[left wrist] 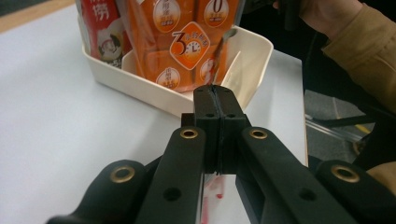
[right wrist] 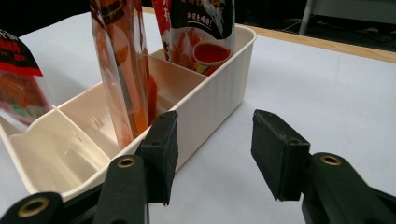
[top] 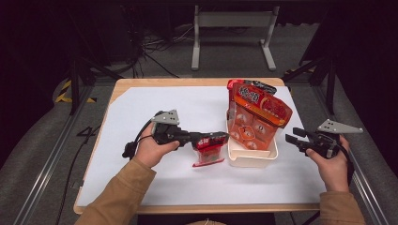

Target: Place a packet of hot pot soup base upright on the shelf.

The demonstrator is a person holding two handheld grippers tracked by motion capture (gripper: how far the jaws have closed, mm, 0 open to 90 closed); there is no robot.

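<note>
We read the step as loading the small red plastic snack packet (top: 207, 149) into the cream-white ribbed plastic bin (top: 251, 159), which is divided into compartments. Nearest us, the left gripper (top: 220, 138) is clenched on the packet's top edge; in the left gripper view its jaws meet on a thin seam, with the red packet hanging below them just clear of the white table sheet (top: 141, 122). The packet sits just beside the bin's left wall, not yet over the rim. The right gripper (top: 292, 139) waits released at the bin's right side; in the right gripper view one black pad (right wrist: 161, 154) stands close by the outer wall and nothing lies between the pads. To do this well, we judge the packet should be lifted until its lower edge clears the rim, carried over the empty near compartment (right wrist: 56, 149), then lowered upright before release; the free gripper could steady the bin wall. Farther in, the tall orange pouch (top: 256, 119) leans over the middle compartment and a dark-labelled red pouch (top: 244, 86) stands at the far end, so entry room is tightest there. Open sheet lies left of the bin and behind it; the table's wooden edge (top: 197, 81) is well apart.
</note>
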